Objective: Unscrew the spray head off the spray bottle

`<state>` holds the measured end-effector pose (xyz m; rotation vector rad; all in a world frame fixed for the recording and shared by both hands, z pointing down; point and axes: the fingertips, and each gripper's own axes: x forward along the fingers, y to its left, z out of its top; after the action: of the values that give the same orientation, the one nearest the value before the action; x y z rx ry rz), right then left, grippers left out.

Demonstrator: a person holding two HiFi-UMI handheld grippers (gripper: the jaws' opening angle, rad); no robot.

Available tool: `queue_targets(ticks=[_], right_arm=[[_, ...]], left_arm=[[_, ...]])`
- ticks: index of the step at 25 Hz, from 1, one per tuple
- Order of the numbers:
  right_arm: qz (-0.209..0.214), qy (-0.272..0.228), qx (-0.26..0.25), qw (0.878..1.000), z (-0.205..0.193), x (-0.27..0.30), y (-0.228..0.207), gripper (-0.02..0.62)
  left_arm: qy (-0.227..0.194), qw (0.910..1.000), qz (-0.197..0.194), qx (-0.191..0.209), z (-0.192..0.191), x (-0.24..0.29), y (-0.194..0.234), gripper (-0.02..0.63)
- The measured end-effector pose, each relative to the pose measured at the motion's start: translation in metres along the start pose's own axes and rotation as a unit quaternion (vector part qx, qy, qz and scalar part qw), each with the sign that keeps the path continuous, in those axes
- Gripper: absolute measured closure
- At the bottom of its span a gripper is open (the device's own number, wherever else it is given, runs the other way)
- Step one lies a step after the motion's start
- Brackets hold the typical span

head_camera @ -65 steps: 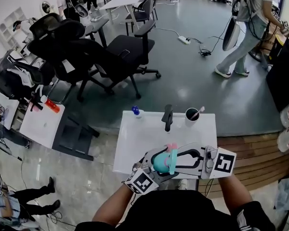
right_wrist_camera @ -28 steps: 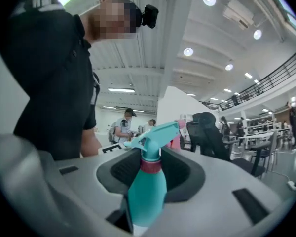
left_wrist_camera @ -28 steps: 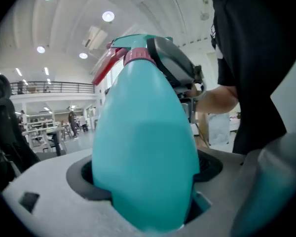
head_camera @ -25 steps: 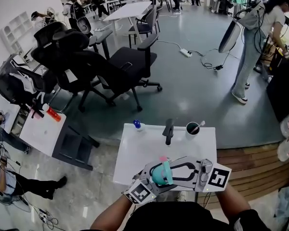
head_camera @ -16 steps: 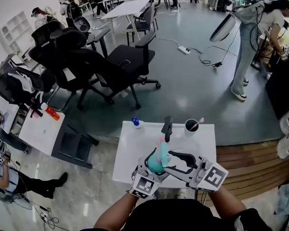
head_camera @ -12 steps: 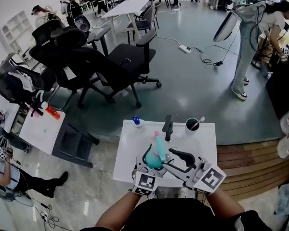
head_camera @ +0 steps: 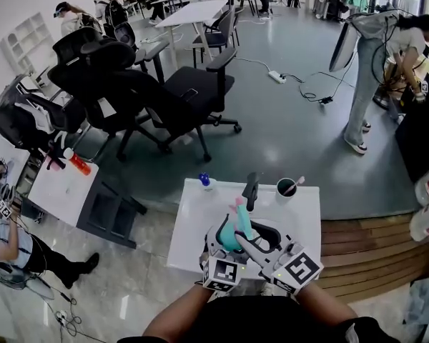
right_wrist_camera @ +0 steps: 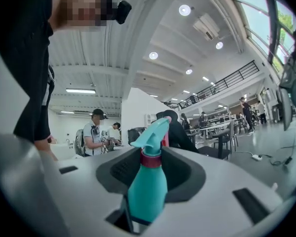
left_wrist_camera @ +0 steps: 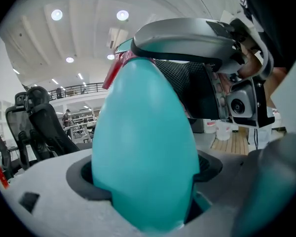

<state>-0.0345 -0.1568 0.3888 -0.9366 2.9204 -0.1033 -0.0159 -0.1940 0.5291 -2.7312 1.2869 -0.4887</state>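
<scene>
Unscrewing step: left tongs (head_camera: 225, 240) clamp the spray bottle (left_wrist_camera: 145, 147); right tongs (head_camera: 249, 236), from 4 o'clock, are closing round its collar (right_wrist_camera: 150, 159). I judge a twist comes next.

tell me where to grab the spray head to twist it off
Grip the dark red collar under the spray head, jaws across it from the sides: it is round and turns evenly, unlike the jutting nozzle. The left gripper clamps the spray bottle body; the right gripper is closing its jaws with the collar between them.
</scene>
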Motion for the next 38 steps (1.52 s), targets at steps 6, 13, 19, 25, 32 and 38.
queue_targets(ticks=[6,13,19,25,32,38], right_arm=[[0.065,-0.001,-0.022,0.998,0.008,-0.012,0.016,0.462],[0.209,0.002,-0.044,0.977,0.003,-0.045,0.04,0.462],[0.213,-0.007,-0.03,0.977,0.002,-0.049,0.037,0.449],[0.106,-0.02,0.019,0.994,-0.007,-0.048,0.005,0.382],[0.05,-0.006,0.029,0.998,-0.024,-0.04,-0.001,0.397],[0.012,-0.012,0.035,0.999,-0.022,-0.035,-0.009,0.419]], left_arm=[[-0.038,0.9941,-0.101,0.001,0.035,-0.012,-0.019,0.132],[-0.056,0.9575,-0.279,0.05,0.02,-0.039,-0.074,0.133],[-0.044,0.9573,-0.283,0.037,0.017,-0.036,-0.081,0.132],[-0.014,0.9814,-0.191,0.018,-0.004,-0.018,-0.058,0.132],[0.031,0.9953,-0.091,0.015,-0.017,-0.001,-0.038,0.132],[0.035,0.9961,-0.071,0.038,-0.014,0.004,-0.038,0.132]])
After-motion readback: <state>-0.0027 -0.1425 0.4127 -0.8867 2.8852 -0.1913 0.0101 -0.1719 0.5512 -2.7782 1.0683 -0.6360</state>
